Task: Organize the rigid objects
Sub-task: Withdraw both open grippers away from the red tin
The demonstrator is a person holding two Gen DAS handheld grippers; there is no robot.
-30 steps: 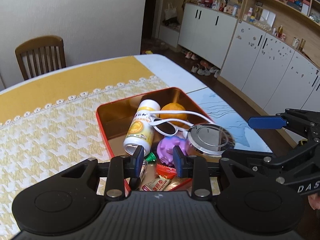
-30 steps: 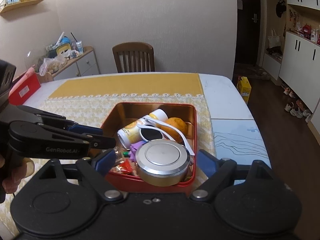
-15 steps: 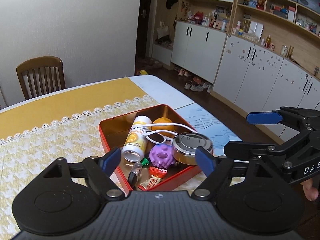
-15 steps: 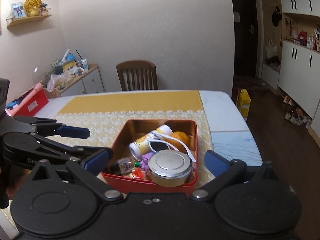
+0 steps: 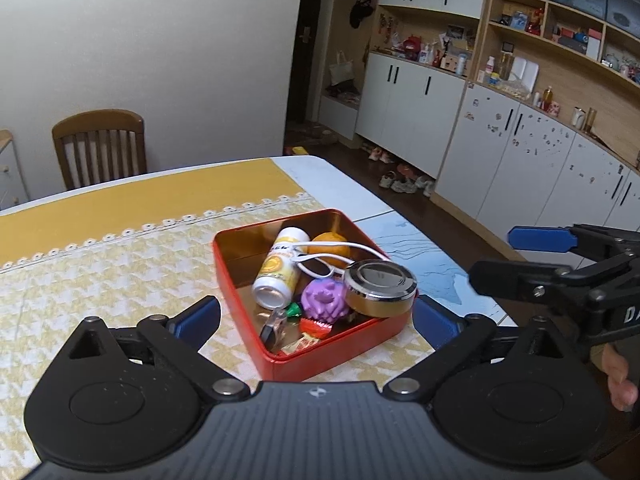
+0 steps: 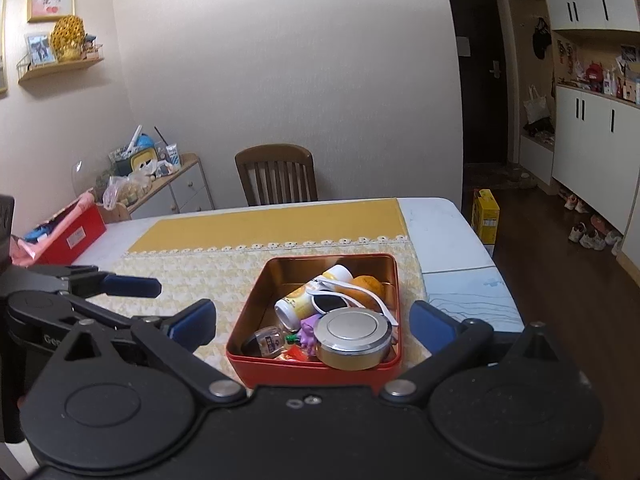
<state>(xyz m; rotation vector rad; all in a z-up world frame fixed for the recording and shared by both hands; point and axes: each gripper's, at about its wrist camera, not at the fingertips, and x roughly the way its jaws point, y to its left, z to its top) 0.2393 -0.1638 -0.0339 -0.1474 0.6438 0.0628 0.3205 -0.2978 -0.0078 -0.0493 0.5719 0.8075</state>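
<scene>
- While both grippers hover short of the red tin [image 5: 320,360], nothing lies between either pair of fingers: the left gripper [image 5: 316,314] has its jaws opening, and the right gripper [image 6: 312,326] has its jaws spread wide and released.
- Seen from the left wrist, the right gripper sits at three o'clock, with a bit of the person's hand [image 5: 618,376] below it.
- Resting on a yellow houndstooth tablecloth [image 6: 192,276], the tin is square and open-topped, just ahead of both grippers at twelve o'clock.
- Inside the tin, nearest, are a round silver container [image 6: 352,338] at its right corner, a purple toy [image 5: 324,298], a small dark bottle [image 6: 264,342] and red wrappers [image 5: 316,326].
- Farther in, a white and yellow bottle [image 5: 280,268] lies on its side beside an orange [image 5: 330,242], with white-framed sunglasses [image 6: 334,300] draped over them.
- Beyond the table, a wooden chair [image 6: 276,174] stands at twelve o'clock against the wall.
- At two o'clock from the left wrist, white cabinets [image 5: 412,108] and cluttered shelves line the room.
</scene>
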